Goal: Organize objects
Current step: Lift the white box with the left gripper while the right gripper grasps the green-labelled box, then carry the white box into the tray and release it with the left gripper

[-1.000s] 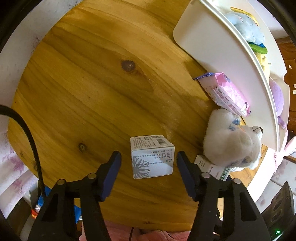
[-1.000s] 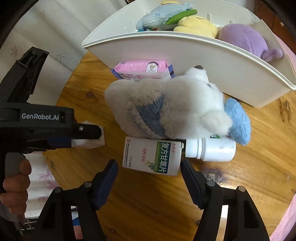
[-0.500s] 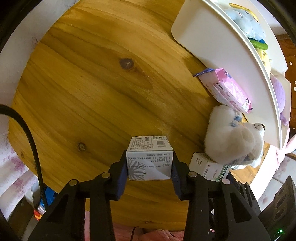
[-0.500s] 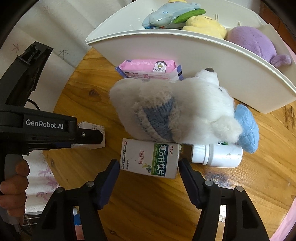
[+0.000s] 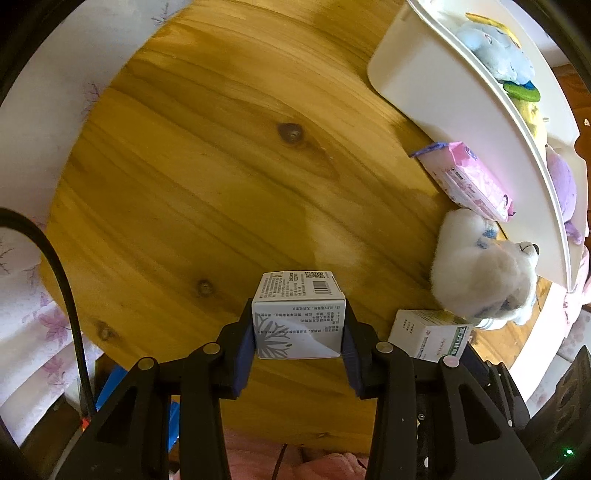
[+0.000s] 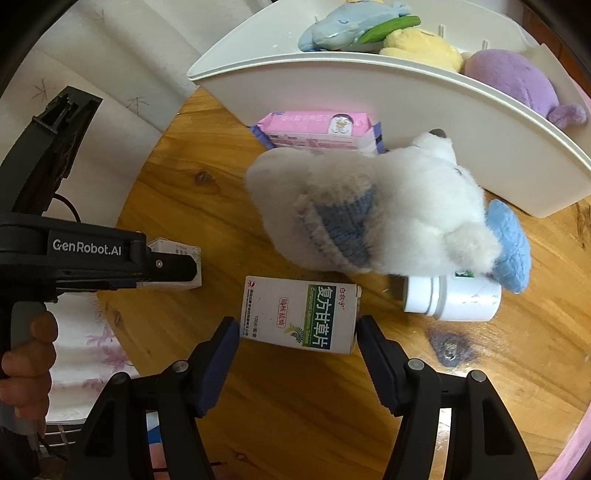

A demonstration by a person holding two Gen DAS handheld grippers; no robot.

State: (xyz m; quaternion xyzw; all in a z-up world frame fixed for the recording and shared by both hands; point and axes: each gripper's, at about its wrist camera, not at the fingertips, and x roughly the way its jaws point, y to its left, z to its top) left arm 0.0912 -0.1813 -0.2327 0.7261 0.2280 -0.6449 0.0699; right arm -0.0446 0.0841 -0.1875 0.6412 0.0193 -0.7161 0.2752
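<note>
Left wrist view shows the left gripper [image 5: 298, 341] closed firmly on the small white carton [image 5: 300, 317] near the near edge of the round wooden table [image 5: 207, 155], so the pick step looks done and the next move, I judge, must lift it and carry it toward the white bin [image 5: 458, 110] at the far right edge. Right wrist view shows the right gripper [image 6: 297, 338] half open around the green-labelled medicine box [image 6: 300, 314], pads just beside it, with no grip that I can confirm. Inside the bin lie blue [image 6: 343, 29], yellow [image 6: 421, 50] and purple plush toys [image 6: 513, 79].
</note>
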